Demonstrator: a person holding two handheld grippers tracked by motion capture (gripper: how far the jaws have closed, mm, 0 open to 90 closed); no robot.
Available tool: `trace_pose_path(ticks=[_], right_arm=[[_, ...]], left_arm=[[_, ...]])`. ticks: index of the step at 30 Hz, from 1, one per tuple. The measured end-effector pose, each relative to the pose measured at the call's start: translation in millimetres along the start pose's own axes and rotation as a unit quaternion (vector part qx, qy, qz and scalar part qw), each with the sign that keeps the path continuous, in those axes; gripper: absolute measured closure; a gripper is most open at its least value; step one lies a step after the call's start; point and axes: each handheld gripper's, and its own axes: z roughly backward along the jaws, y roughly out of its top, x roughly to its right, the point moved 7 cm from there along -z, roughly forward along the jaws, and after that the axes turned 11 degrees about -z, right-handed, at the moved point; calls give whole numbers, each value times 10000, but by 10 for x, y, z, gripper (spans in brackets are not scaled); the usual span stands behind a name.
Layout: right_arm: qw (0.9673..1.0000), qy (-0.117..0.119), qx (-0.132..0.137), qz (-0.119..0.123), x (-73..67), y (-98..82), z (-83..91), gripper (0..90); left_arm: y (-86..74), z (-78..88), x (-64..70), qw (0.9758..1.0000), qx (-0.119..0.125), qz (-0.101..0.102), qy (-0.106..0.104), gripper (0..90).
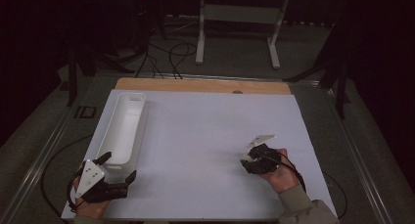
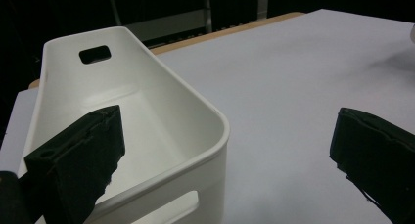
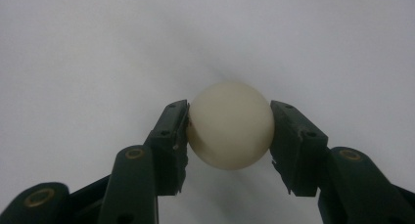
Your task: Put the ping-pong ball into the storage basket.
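Note:
A cream-white ball (image 3: 230, 125) sits between the two black jaws of my right gripper (image 3: 229, 128), which are shut on it just above the white table sheet. From above, that right gripper (image 1: 250, 159) is at the right of the sheet, pointing left. My left gripper (image 1: 118, 168) is at the near left corner, open, with one jaw over the near end of a long white bin (image 1: 125, 128) and the other outside it. In the left gripper view the bin (image 2: 147, 111) is empty, and the open left gripper (image 2: 227, 158) straddles its near wall.
The white sheet (image 1: 210, 131) covers a wooden table whose far edge (image 1: 200, 84) shows. Beyond it stand a white frame (image 1: 240, 18) and cables on the dark floor. Metal rails run along both sides of the table.

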Motion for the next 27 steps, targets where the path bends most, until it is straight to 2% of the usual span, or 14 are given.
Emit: trace_pose_path(ticks=[27], right_arm=[[9999, 49, 59, 85, -14, 198, 151, 509]], left_arm=[[-4, -3, 0, 10000, -11, 9, -13, 2]])
